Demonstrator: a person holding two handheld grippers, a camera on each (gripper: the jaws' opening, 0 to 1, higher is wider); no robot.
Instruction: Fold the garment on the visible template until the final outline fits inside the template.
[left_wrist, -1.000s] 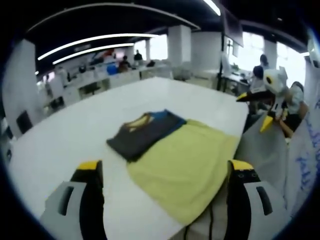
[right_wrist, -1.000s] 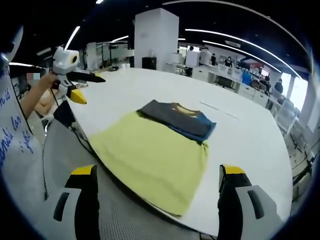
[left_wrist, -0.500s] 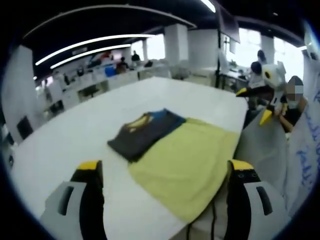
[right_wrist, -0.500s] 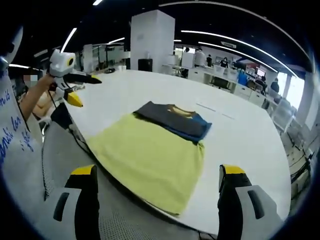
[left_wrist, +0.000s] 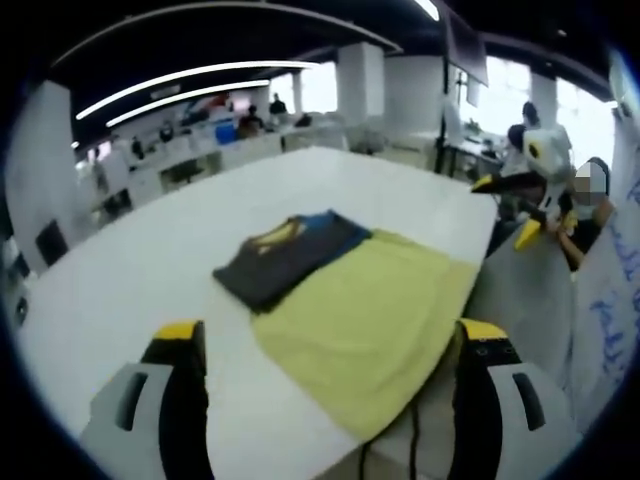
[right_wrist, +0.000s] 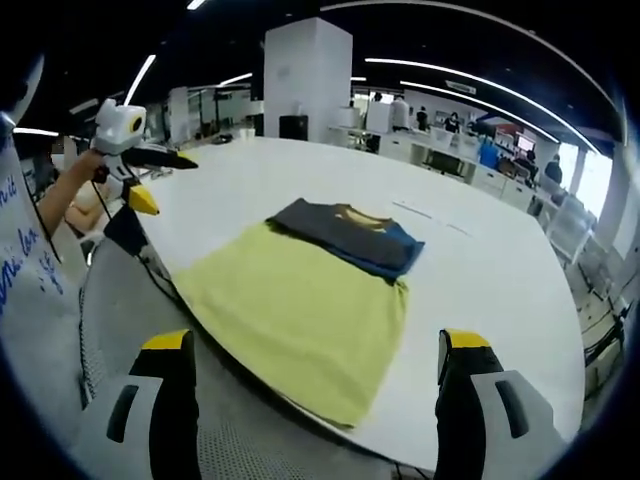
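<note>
A dark grey garment with blue and yellow showing at its neck lies folded mid-frame, overlapping the far edge of the yellow template on the white table. Both the left gripper and the right gripper stand wide apart, holding nothing.

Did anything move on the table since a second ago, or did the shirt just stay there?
Nothing on the table moved. The folded dark shirt lies at the far end of the yellow template as before, same shape, same spot. Both grippers, left and right, stay up off the table with open, empty jaws. The pictures shift a little because the hands sway.
</note>
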